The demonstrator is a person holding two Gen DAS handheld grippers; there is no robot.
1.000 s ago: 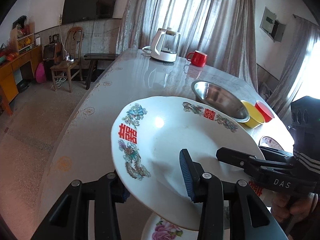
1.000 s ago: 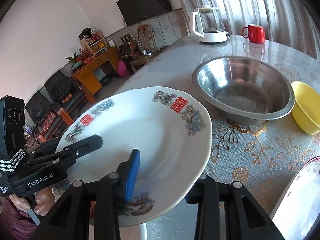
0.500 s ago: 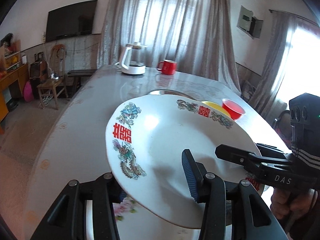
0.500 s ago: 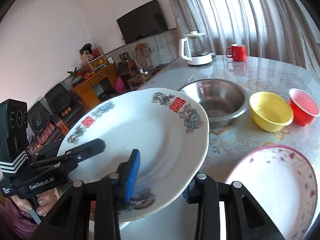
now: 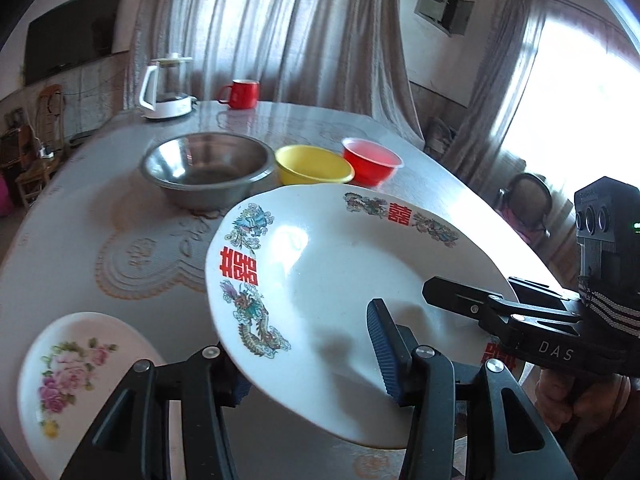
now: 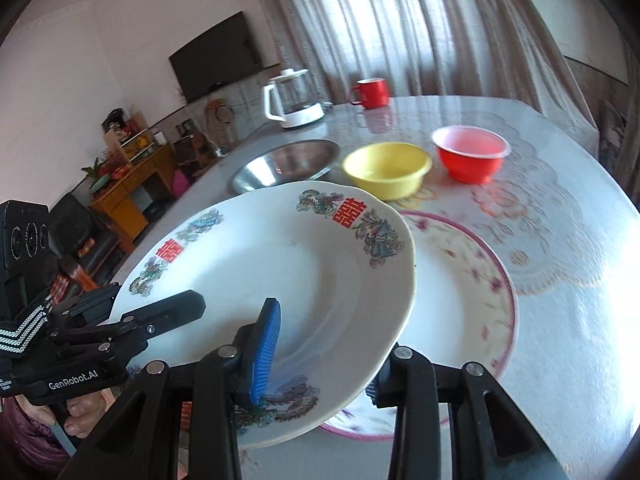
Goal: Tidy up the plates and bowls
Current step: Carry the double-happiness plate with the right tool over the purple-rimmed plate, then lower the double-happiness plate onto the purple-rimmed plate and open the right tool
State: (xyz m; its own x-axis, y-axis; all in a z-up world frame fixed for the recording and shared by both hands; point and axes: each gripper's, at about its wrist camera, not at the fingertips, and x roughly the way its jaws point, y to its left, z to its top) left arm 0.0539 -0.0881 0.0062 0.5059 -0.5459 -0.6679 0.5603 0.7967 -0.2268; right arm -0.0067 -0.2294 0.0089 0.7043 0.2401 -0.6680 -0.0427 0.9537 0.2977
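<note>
Item: small white plate with pink flower print point(image 5: 76, 368), flat on table at left; then white glazed ceramic plate with red double-happiness characters and dragon motifs point(image 5: 340, 272), airborne, tilted. I judge it rigid, slick, breakable; rim grip suits. Left gripper point(image 5: 308, 364) and right gripper point(image 6: 320, 356) each clench opposite rims. Round: no long axis; face up.

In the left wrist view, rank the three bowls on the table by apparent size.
1. Steel bowl, clearly largest.
2. Yellow bowl.
3. Red bowl, though it sits slightly farther back and looks close to the yellow one, so that gap is unsure.
</note>
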